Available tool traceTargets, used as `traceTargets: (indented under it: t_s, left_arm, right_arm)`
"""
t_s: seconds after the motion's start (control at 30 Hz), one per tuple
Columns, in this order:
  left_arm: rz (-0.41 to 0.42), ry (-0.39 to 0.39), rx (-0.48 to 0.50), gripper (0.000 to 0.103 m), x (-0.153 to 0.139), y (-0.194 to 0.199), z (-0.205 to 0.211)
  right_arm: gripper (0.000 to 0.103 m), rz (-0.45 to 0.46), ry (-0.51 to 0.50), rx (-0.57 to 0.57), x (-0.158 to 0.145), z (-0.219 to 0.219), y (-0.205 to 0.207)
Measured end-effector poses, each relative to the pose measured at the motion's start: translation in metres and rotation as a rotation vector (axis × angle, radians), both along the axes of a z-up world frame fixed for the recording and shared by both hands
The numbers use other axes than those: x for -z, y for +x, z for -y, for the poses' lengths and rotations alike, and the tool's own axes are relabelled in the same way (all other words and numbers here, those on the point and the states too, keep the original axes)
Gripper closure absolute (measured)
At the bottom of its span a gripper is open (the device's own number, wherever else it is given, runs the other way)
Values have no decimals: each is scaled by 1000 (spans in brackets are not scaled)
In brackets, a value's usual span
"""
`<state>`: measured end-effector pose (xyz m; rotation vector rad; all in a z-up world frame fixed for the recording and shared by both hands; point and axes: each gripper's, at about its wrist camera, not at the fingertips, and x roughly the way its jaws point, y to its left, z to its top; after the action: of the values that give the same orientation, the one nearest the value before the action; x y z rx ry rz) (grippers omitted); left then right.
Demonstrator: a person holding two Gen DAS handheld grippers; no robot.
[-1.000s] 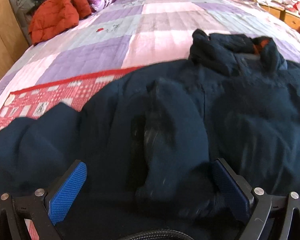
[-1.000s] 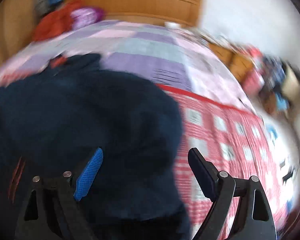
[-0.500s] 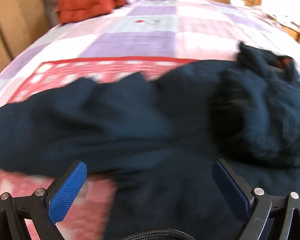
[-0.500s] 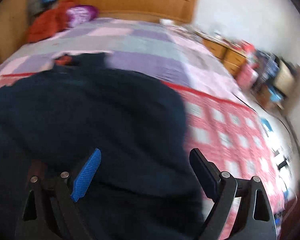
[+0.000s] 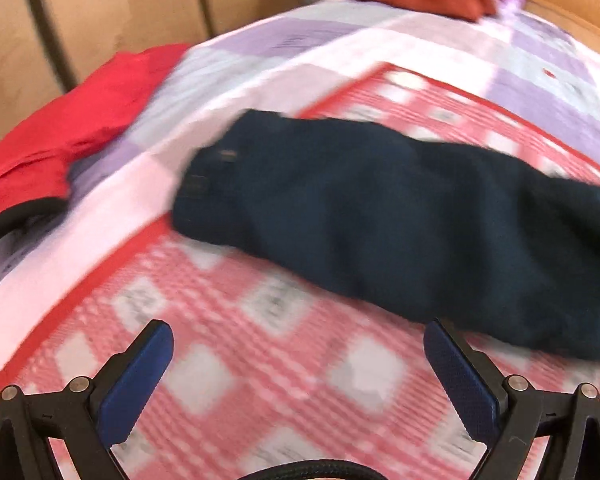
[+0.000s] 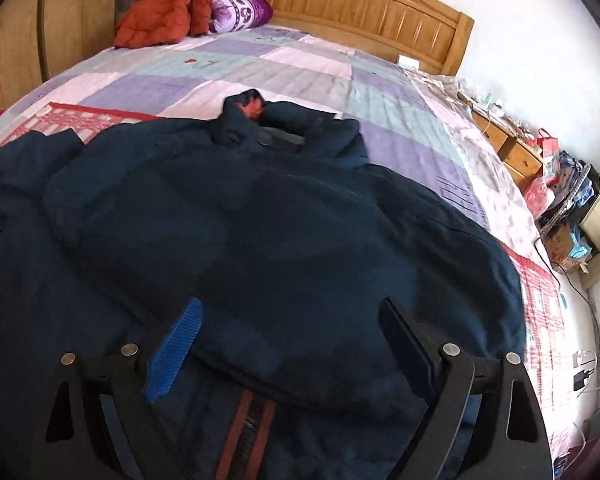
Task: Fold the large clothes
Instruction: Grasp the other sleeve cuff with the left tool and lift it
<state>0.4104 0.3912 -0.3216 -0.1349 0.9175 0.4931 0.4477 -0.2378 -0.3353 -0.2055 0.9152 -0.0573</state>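
A large dark navy jacket [image 6: 284, 240] lies spread on the bed, collar toward the headboard, one sleeve folded across its body. Its other sleeve [image 5: 380, 216] stretches out to the left over the red checked cover, cuff at the far end. My left gripper [image 5: 296, 356] is open and empty, above the checked cover just short of that sleeve. My right gripper [image 6: 292, 332] is open and empty, hovering over the jacket's lower front near the orange-edged zipper [image 6: 244, 432].
A red garment [image 5: 60, 140] lies at the bed's left edge by the wooden wardrobe [image 5: 100, 12]. An orange jacket [image 6: 164, 16] and purple pillow [image 6: 240, 10] sit by the headboard [image 6: 360, 8]. Cluttered drawers [image 6: 516, 148] stand on the right.
My left gripper has swung left off the jacket body to face the outstretched sleeve and the bed's left edge. My right gripper has steadied over the jacket's front. Both stayed open.
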Motion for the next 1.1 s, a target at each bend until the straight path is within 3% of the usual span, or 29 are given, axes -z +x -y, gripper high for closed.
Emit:
traceTargets:
  t_s: [0.17, 0.33, 0.6, 0.7, 0.77, 0.83, 0.9, 1.0, 1.1]
  left_arm:
    - [32, -99, -102, 0, 6, 12, -51]
    - [48, -313, -157, 0, 27, 35, -80]
    - [70, -525, -261, 2, 64, 57, -93]
    - [130, -610, -232, 10, 62, 74, -90]
    - [134, -591, -214, 13, 61, 87, -85]
    - [125, -625, -208, 62, 67, 93, -86]
    - [170, -640, -181, 80, 59, 90, -81]
    - [188, -491, -85, 86, 25, 90, -57]
    - [263, -372, 6, 86, -24, 82, -26]
  right_arm:
    - [11, -12, -3, -18, 8, -32, 26]
    - [11, -8, -12, -33, 14, -50, 35]
    - [11, -14, -20, -57, 21, -51, 38]
    - [11, -6, -42, -86, 22, -52, 38]
    - [11, -2, -49, -94, 22, -53, 38]
    - [11, -2, -46, -91, 22, -52, 39]
    - [11, 4, -41, -83, 21, -50, 38]
    - [11, 19, -45, -46, 19, -40, 37]
    - [11, 9, -30, -10, 20, -27, 36]
